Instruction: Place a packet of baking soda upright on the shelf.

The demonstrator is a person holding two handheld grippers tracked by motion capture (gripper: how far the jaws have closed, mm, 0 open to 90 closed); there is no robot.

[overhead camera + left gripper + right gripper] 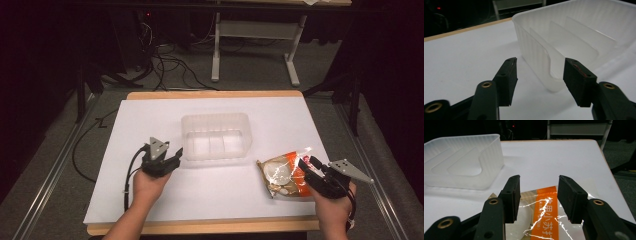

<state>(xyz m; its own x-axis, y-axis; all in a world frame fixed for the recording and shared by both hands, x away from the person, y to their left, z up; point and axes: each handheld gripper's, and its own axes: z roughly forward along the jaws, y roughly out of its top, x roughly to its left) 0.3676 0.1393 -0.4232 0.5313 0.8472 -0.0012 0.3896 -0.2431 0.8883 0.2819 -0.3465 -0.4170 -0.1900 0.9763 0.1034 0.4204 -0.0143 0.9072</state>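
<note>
— What's laid out in front of you, biggest thing first?

— The counter, covered in white. On it, toward the middle, sits a translucent plastic bin with thin dividers inside. To my right and nearer to me lies the snack packet, flat on the counter, clear film with an orange band and pale round pieces inside.

— And your claws?

— My left claw is released, its jaws spread on either side of the bin's near corner without touching it. My right claw is also released, jaws parted and poised just over the packet's near end; the film shows between them, but the pads aren't pressing on it.

— How do you expect the packet to handle?

— Light, I'd say, and soft: crinkly film that gives under the pads. It looks glossy, so probably slippery, and the pieces inside seem brittle enough to crack if I clench hard. The packet would likely sag from whichever end I lift.

— So where do you take hold?

— At the edge seam or a corner, where the film is flat and doubled, not across the bulging middle. A gentle pinch there should spare the contents.

— And the bin?

— Stiffer, but thin-walled and light; it may slide if nudged. Its rim or corner wall is the obvious grip.
</note>
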